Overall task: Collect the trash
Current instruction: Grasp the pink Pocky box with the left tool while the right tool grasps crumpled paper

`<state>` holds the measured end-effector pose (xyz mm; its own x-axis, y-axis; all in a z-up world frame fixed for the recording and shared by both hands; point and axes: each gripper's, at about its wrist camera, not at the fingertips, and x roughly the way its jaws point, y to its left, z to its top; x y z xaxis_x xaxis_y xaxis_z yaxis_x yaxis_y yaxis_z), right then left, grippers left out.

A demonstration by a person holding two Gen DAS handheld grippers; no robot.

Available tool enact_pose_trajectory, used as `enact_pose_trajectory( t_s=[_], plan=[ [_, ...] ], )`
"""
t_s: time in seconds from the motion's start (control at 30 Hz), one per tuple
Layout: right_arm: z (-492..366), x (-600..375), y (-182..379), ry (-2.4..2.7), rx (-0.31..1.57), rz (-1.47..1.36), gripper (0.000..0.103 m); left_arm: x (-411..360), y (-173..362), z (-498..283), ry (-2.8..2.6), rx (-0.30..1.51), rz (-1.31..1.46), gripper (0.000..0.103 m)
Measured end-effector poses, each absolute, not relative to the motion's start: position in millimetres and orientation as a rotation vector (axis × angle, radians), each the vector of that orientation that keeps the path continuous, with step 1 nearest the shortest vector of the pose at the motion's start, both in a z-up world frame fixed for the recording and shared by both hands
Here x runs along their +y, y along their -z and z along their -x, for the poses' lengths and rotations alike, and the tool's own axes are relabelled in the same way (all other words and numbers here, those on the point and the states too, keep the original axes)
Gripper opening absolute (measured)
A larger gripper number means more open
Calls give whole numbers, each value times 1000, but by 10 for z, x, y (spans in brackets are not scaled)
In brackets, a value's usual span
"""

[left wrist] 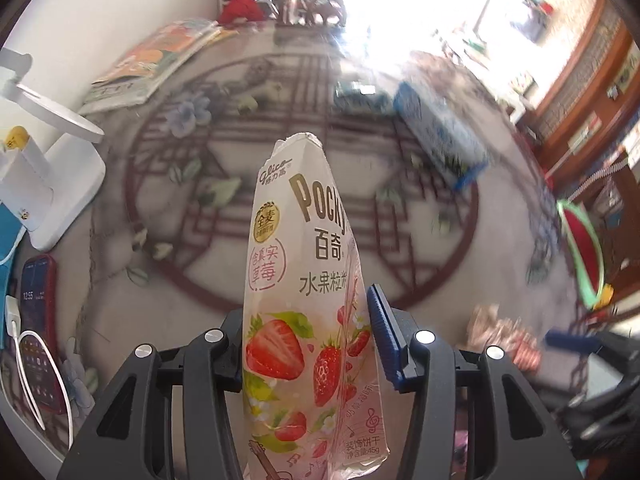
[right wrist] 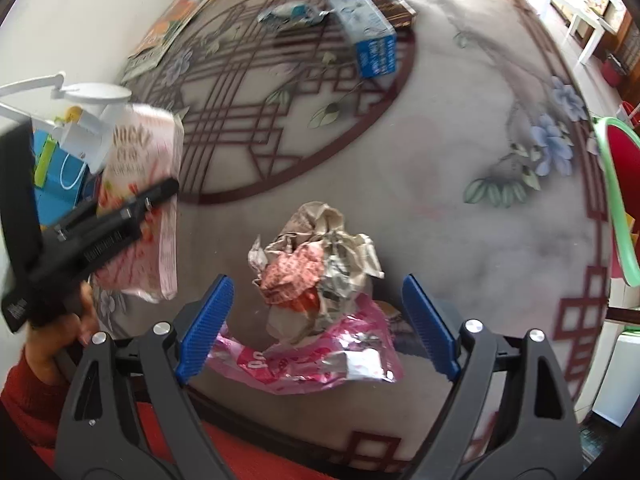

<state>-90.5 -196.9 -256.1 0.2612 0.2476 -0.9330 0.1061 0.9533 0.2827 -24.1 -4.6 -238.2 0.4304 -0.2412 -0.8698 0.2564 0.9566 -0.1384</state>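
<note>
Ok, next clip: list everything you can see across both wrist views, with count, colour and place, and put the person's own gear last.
Pocky box: one, pink with strawberries, clamped in the left gripper, held above the table.
Crumpled paper: one wad, beige and red, near table edge.
Pink wrapper: one, pink and silver, beside the paper.
Blue box: one, blue and white, far side.
Small packet: one, blue-silver, left of the blue box.
Magazines: a stack, orange-green, by the wall.
Lamp: one, white, far left.
Phone: one, red case, left edge.
Table: one, grey with a maroon pattern.
Left gripper: black, blue fingers, shut.
Right gripper: black, blue fingers, open over the trash.
</note>
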Motion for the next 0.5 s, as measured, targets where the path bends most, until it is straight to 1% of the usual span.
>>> enact_pose_trajectory(
  t_s=[0.13,0.17,0.2,0.23,0.27,0.37,0.5],
  plan=[
    [863,-1940,2680,-101,1346,-317,83,-118,2177,215,296,1003,-21,46],
    [857,-1943,2705,-107,1352,-328,76,-155,2132,210,297,990,-24,46],
    [854,-1952,2740,-115,1361,-347,67,-163,2093,204,298,979,-23,46],
    [848,-1963,2765,-123,1369,-361,60,-182,2053,214,300,966,-20,46],
    [845,-1970,2783,-134,1373,-373,50,-199,2020,208,300,956,-18,46],
    [849,-2010,2718,-129,1342,-373,44,-285,1952,184,301,936,-16,47],
    [877,-2096,2547,-92,1280,-350,43,-402,1921,114,315,945,-12,47]
  ],
)
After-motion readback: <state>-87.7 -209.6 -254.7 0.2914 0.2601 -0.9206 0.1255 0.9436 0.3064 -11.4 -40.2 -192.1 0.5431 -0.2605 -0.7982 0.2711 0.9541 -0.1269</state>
